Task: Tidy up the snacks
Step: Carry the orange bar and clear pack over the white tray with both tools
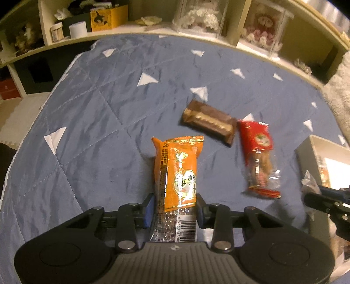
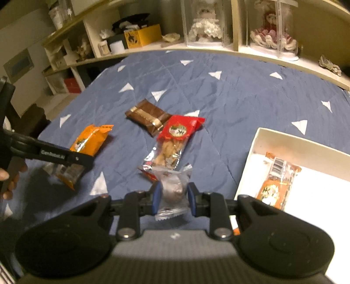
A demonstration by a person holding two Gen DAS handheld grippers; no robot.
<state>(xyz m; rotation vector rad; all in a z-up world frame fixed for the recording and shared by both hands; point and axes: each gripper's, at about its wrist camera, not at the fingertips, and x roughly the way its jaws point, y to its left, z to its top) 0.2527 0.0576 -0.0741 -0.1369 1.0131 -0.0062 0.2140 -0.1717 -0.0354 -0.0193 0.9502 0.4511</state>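
My left gripper (image 1: 175,203) is shut on the lower end of an orange snack packet (image 1: 179,170), held a little above the blue quilt (image 1: 98,109). In the right wrist view the same orange packet (image 2: 91,139) hangs at the left, clamped behind a black finger (image 2: 65,155). My right gripper (image 2: 172,194) is shut on a clear-wrapped round brown snack (image 2: 172,187). A brown packet (image 2: 148,116) and a red packet (image 2: 175,139) lie on the quilt ahead. A white box (image 2: 251,153) at the right holds another orange packet (image 2: 275,183).
Shelves (image 1: 153,28) with a yellow box (image 1: 109,17) and cased dolls (image 2: 205,24) run along the quilt's far edge. A person's hand (image 2: 8,179) shows at the left edge. The brown packet (image 1: 209,125) and red packet (image 1: 259,157) lie close together.
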